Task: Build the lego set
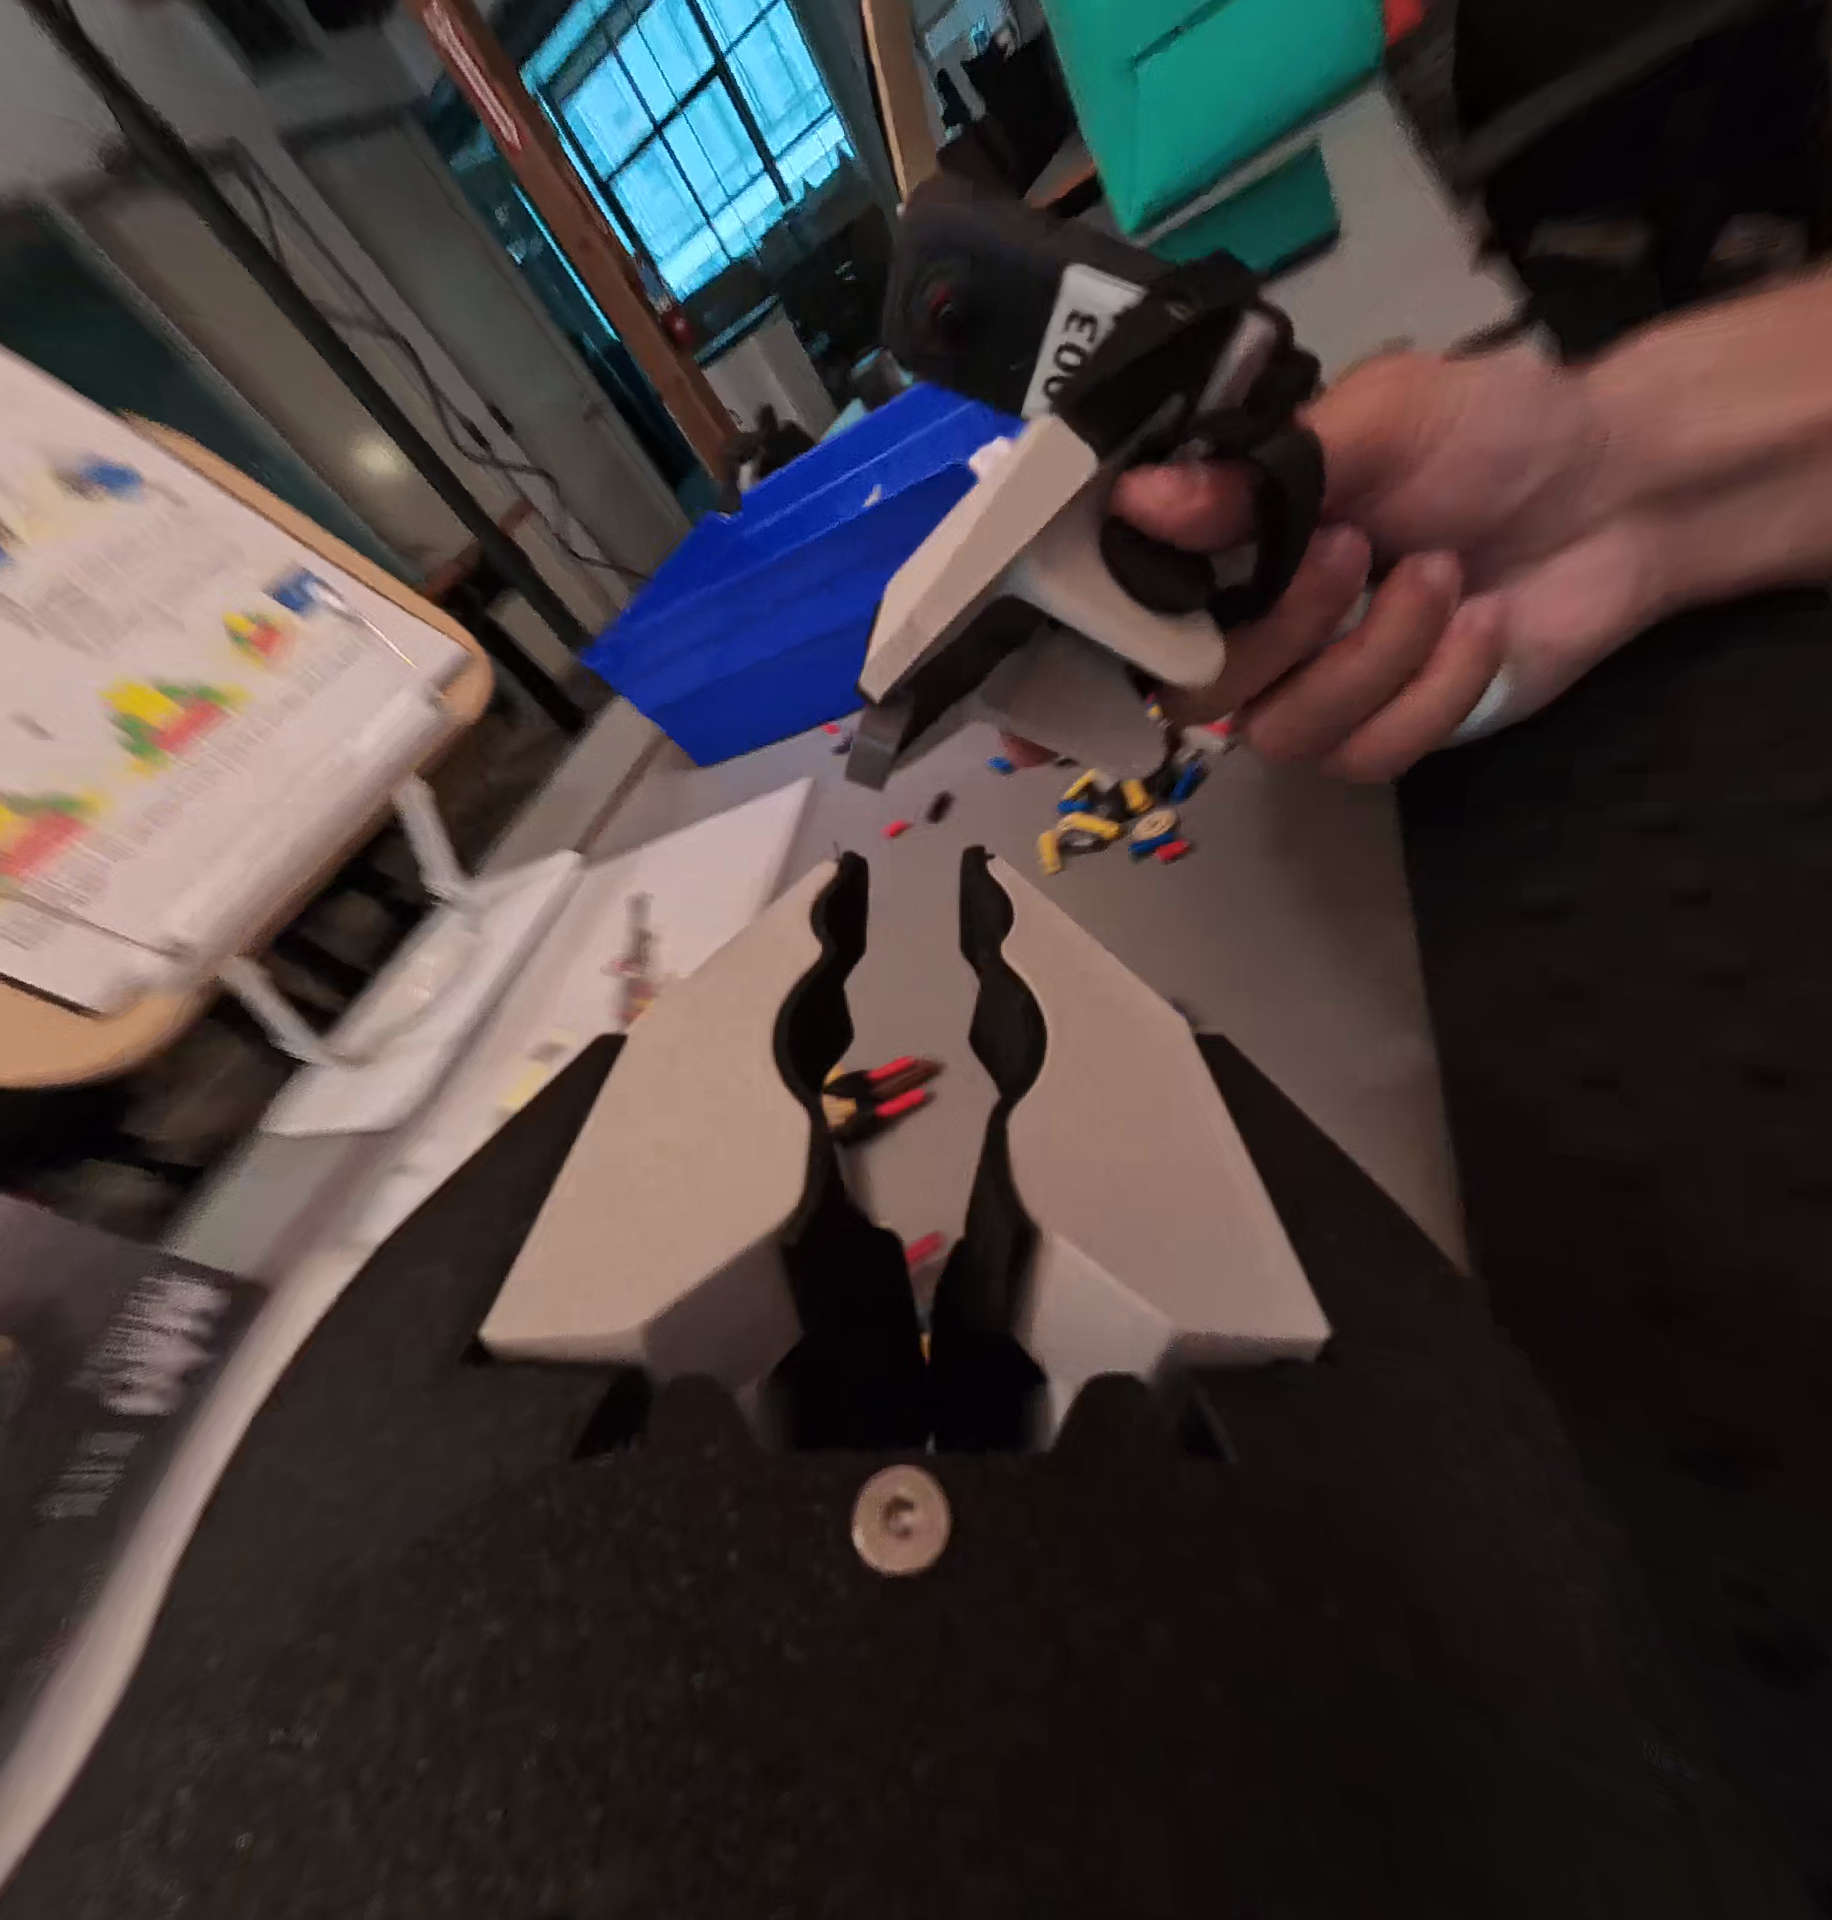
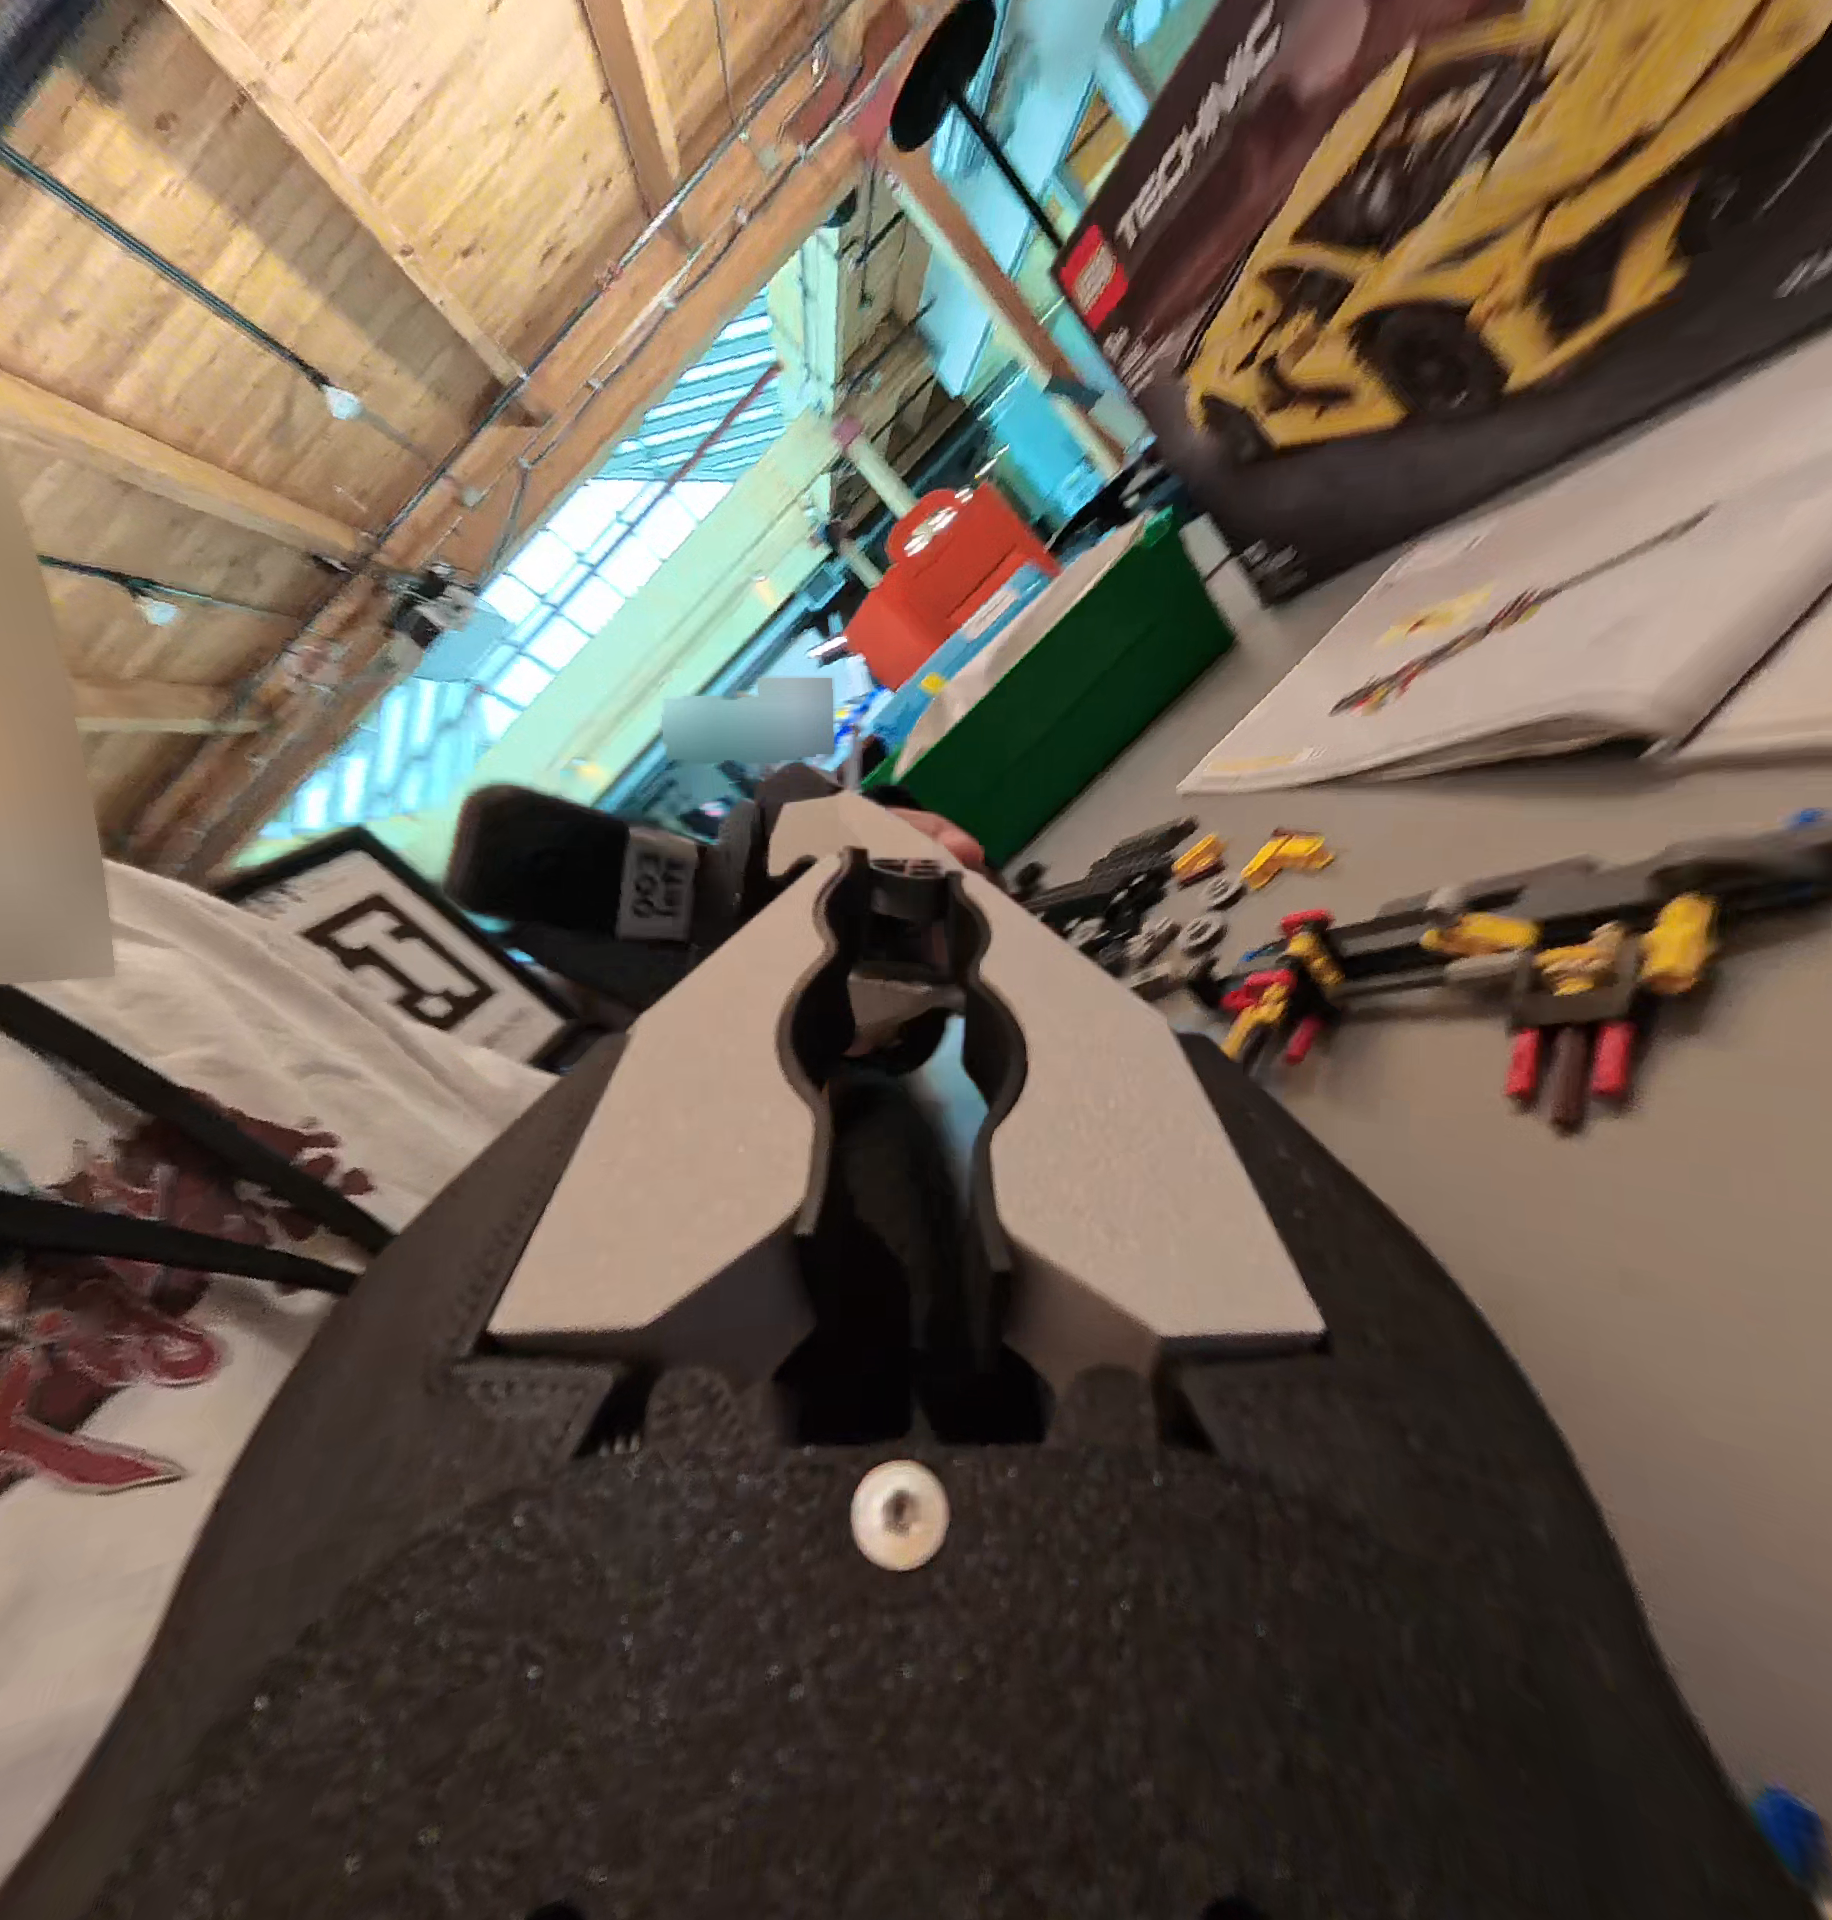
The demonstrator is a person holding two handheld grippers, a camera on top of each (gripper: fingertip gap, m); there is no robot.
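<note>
Right tongs (image 2: 899,883) pinch a small dark grey round lego piece (image 2: 896,902) at their tips; left tongs (image 1: 912,868) gape narrowly, empty. Long yellow-and-grey lego assembly (image 2: 1494,956) lies on the grey table (image 2: 1566,1351), right of the right tongs, nearest them, axis crosswise.

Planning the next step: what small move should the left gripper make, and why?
Probably lower the left gripper onto the part-built assembly to steady it: its jaws are open and empty, while the right gripper seems to hold a small black piece.
</note>
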